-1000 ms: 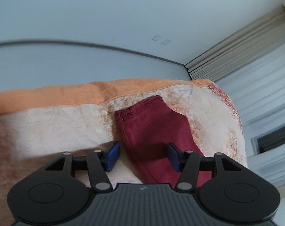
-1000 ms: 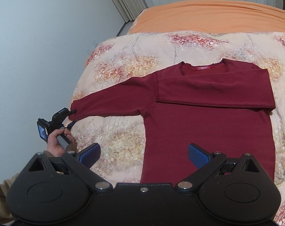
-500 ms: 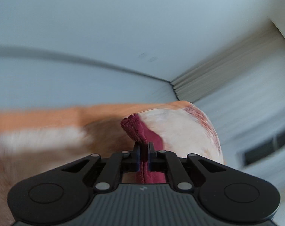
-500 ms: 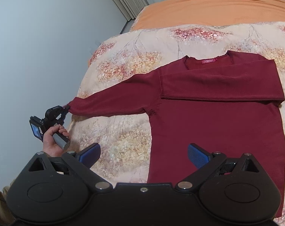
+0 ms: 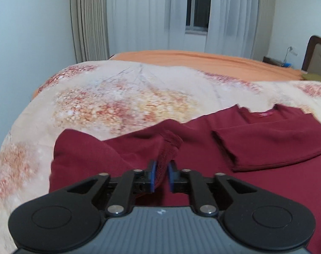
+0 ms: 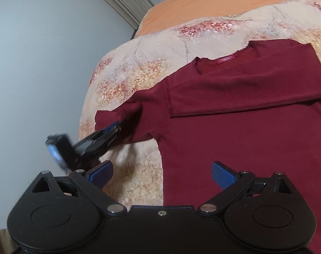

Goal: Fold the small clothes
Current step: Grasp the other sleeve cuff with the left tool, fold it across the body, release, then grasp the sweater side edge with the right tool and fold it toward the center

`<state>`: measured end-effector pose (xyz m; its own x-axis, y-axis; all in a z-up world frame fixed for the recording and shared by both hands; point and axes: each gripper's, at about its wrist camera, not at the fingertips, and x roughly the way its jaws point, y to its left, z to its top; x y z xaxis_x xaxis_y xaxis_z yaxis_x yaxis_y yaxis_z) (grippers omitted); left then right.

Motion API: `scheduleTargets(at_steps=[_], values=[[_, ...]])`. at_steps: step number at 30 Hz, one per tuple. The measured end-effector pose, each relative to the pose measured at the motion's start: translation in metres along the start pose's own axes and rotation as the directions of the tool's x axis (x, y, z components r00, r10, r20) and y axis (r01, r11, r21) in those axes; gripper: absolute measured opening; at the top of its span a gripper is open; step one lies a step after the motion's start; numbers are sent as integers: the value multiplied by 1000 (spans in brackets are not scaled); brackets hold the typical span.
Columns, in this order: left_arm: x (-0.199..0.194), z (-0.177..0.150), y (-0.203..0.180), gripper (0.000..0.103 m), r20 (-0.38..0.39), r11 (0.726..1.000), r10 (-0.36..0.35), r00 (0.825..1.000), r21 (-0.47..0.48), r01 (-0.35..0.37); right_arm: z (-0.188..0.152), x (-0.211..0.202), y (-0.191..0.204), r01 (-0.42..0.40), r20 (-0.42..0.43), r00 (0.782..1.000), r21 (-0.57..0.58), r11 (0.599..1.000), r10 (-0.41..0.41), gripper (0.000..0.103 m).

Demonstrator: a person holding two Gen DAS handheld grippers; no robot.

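The maroon sweater point(image 6: 234, 122) lies flat on the floral quilt point(image 6: 143, 78), neckline toward the orange sheet point(image 6: 224, 2), hem toward me. One sleeve is already folded across the chest point(image 5: 266, 139), its long axis running from three o'clock to nine o'clock in my right camera. The other sleeve point(image 5: 101, 156) is doubled back on itself, and its cuff point(image 5: 171, 146) sits between the blue pads of my left gripper point(image 5: 161, 175).

Those jaws have just been opening again after a tight pinch. They stand narrowly apart, with the cuff bunched between them; I can't tell whether the pads still press on the cloth. From the left camera the sweater's body lies ahead and toward two o'clock, so I judge the sleeve needs carrying that way to lie over the chest beside the folded one.

My left hand is the nearer one, angled downward over the sleeve. In my right camera it shows blurred at nine o'clock. My right gripper point(image 6: 162, 173) hangs wide open and empty above the sweater's side edge, pitched steeply down.
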<state>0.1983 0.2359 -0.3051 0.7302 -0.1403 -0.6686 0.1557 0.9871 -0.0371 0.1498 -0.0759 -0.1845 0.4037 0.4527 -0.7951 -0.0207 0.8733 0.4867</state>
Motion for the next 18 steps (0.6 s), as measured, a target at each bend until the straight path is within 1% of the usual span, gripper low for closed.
scheduleTargets(at_steps=[1,2,3,4,5,6,7,8,9,10,11,13,14,16,18], values=[[-8,-3,2,47,1,1000,-15,1000,-23,15,3,8,0,-11,0,1000,-7,1000,11,99],[-15,-6,6,60,9,998,-31,999,-46,31,7,18,0,-33,-1,999,-14,999,33,99],[-26,-10,11,64,13,997,-43,999,-64,43,13,29,0,-56,-3,998,-20,998,56,99],[-26,-8,15,66,5,996,-51,999,-76,51,20,43,2,-77,-6,997,-24,997,77,96],[-33,-8,19,66,-2,995,-55,998,-83,55,27,58,3,-101,-11,995,-23,995,101,94],[-41,-7,25,66,-3,995,-47,999,-89,46,35,73,6,-136,-18,991,-20,991,136,90],[-46,-5,31,66,-1,995,-25,1000,-100,25,44,91,9,-171,-24,985,-16,985,170,85],[-52,-5,40,66,-2,993,-1,1000,-121,0,53,109,14,-192,-27,981,-16,981,191,82],[-59,-6,50,66,-3,988,21,1000,-150,-21,59,127,21,-216,-32,976,-17,976,215,77],[-67,-8,61,66,-3,981,40,999,-188,-40,65,144,28,-233,-38,972,-21,972,232,69],[-74,-10,72,66,-4,973,57,998,-224,-56,71,164,37,-242,-47,970,-38,970,240,65],[-91,-18,91,66,-14,957,88,996,-275,-88,77,197,51,-234,-73,971,-82,969,228,50],[-99,-24,98,66,-21,952,105,994,-286,-107,79,212,55,-216,-86,974,-92,972,208,48],[-115,-35,110,67,-42,943,137,990,-301,-143,78,236,60,-171,-114,981,-108,979,159,48],[-127,-48,119,68,-66,933,159,985,-317,-172,74,253,60,-149,-143,981,-102,984,133,48]])
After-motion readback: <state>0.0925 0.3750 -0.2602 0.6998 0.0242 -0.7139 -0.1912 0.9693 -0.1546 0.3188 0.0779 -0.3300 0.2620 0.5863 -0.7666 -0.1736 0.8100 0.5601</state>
